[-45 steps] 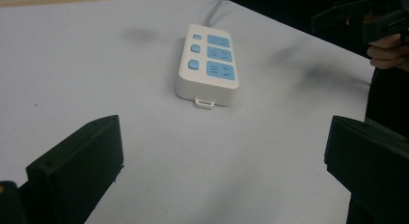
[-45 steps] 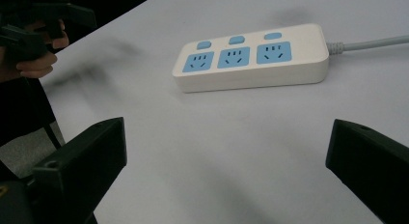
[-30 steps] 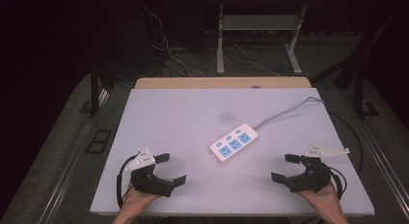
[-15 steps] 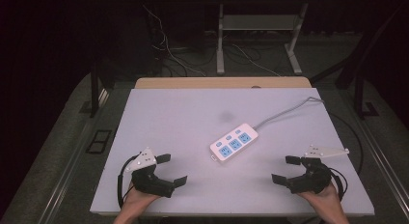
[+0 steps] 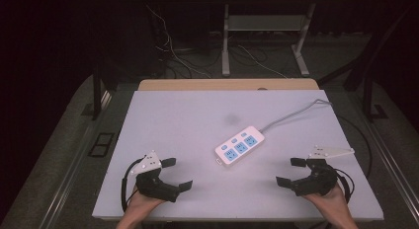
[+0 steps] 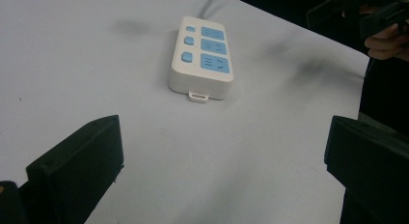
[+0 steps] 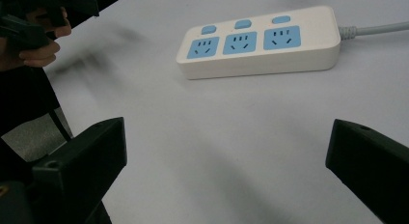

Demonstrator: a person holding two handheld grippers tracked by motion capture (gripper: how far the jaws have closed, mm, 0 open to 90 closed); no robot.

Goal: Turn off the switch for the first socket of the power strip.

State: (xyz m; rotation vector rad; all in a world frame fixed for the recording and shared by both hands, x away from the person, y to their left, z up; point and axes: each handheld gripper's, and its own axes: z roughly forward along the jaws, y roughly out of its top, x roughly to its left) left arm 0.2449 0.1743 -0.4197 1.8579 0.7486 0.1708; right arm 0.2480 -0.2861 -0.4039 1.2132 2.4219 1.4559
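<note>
power strip (image 5: 239, 145) lies mid-table (image 5: 173, 115); we hold left gripper (image 5: 177, 174) and right gripper (image 5: 290, 171) spread wide apart, pinching nothing.

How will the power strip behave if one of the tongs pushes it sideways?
The power strip lies flat with a low, rigid-looking body, so it probably slides, not tips. Its cord trails off the far right edge and may drag or pivot it. The smooth plastic shell could be slippery.

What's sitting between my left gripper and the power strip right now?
Nothing: bare white table runs from the open left gripper to the power strip. The high view and the left gripper view both show that stretch.
</note>
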